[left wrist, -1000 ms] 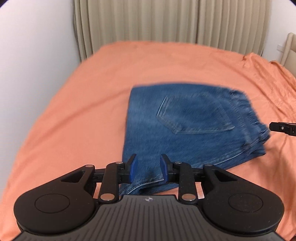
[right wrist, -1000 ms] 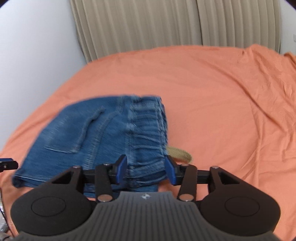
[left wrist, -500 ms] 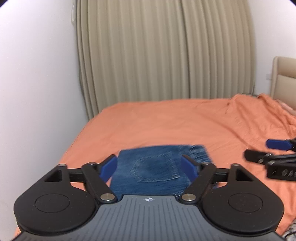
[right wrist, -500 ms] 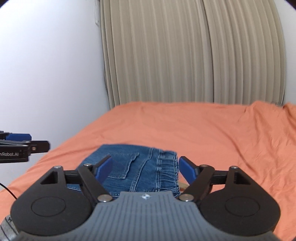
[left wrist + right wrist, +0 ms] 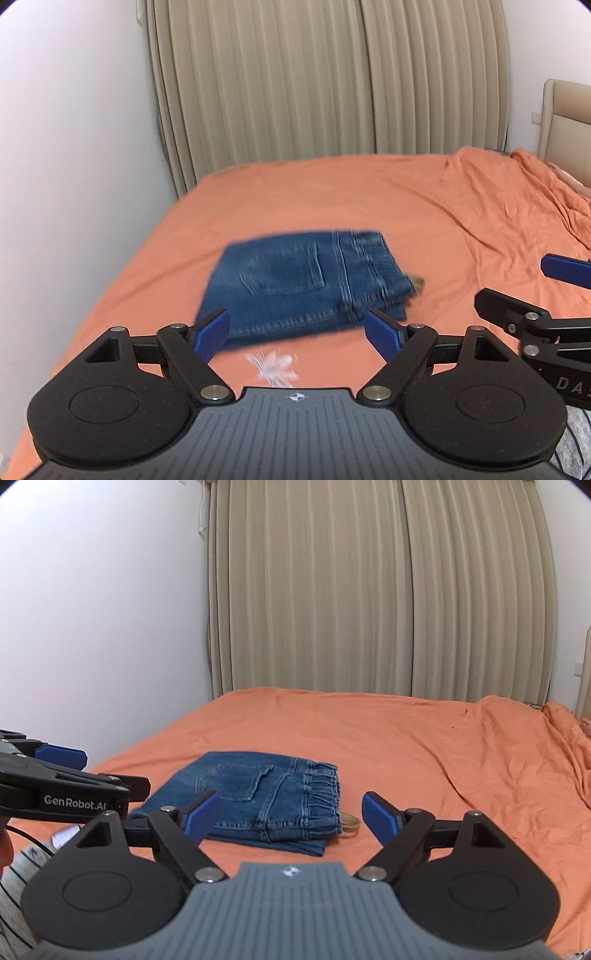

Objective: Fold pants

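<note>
The blue jeans [image 5: 295, 280] lie folded into a compact rectangle on the orange bed sheet [image 5: 332, 192], back pocket up, elastic waistband to the right. My left gripper [image 5: 295, 317] hangs above and short of their near edge, its jaws opening wide with nothing between them. In the right wrist view the jeans [image 5: 258, 797] sit ahead and slightly left of my right gripper [image 5: 289, 797], whose jaws are also opening, empty. Each gripper shows in the other's view: the right gripper [image 5: 511, 282] at the right edge, the left gripper [image 5: 114, 771] at the left.
A tan strap [image 5: 349, 821] pokes out beside the waistband. Beige curtains [image 5: 369, 609] and a white wall [image 5: 92, 627] close off the far side. A padded headboard [image 5: 565, 122] stands at the right, with rumpled sheet [image 5: 535, 206] before it. A small white mark [image 5: 271, 365] lies near the bed's front.
Both grippers have let go of the jeans, spread their jaws wide, and drawn back and upward. The jeans stay folded on the bed and now look smaller and farther away.
</note>
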`<state>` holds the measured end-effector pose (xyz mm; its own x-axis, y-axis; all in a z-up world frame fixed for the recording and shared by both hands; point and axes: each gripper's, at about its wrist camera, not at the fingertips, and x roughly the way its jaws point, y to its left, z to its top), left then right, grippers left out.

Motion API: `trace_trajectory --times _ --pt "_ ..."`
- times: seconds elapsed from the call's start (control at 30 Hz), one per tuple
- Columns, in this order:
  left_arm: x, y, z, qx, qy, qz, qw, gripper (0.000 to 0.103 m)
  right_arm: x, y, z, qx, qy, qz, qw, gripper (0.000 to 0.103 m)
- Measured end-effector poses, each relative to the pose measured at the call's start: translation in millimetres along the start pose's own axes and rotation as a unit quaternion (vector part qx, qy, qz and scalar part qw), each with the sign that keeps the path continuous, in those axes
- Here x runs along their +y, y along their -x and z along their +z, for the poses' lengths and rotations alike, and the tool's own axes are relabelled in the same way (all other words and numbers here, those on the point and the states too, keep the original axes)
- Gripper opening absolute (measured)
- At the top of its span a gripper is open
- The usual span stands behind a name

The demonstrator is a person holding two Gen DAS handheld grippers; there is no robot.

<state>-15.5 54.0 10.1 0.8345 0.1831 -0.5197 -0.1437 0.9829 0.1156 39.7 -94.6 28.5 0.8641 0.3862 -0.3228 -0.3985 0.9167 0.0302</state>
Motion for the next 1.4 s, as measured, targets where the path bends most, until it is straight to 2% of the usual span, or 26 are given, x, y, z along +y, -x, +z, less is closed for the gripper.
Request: trace_trajectory --times 0.37,0.63,1.4 --pt "1.4 -19.7 -21.2 0.066 0.039 0.025 0.9968 0.096 5.9 -26.9 -25.6 0.048 -0.009 0.006 0.999 0.08" --pt "2.2 -24.2 -19.5 0.062 0.035 0.023 0.9972 0.096 9.0 -44.2 -25.4 0.052 -0.014 0.004 0.999 0.08" --pt "4.5 -26.2 -17.2 0.056 0.031 0.028 0.9975 0.096 4.6 -38.5 -23.5 0.042 -0.025 0.007 0.999 0.08"
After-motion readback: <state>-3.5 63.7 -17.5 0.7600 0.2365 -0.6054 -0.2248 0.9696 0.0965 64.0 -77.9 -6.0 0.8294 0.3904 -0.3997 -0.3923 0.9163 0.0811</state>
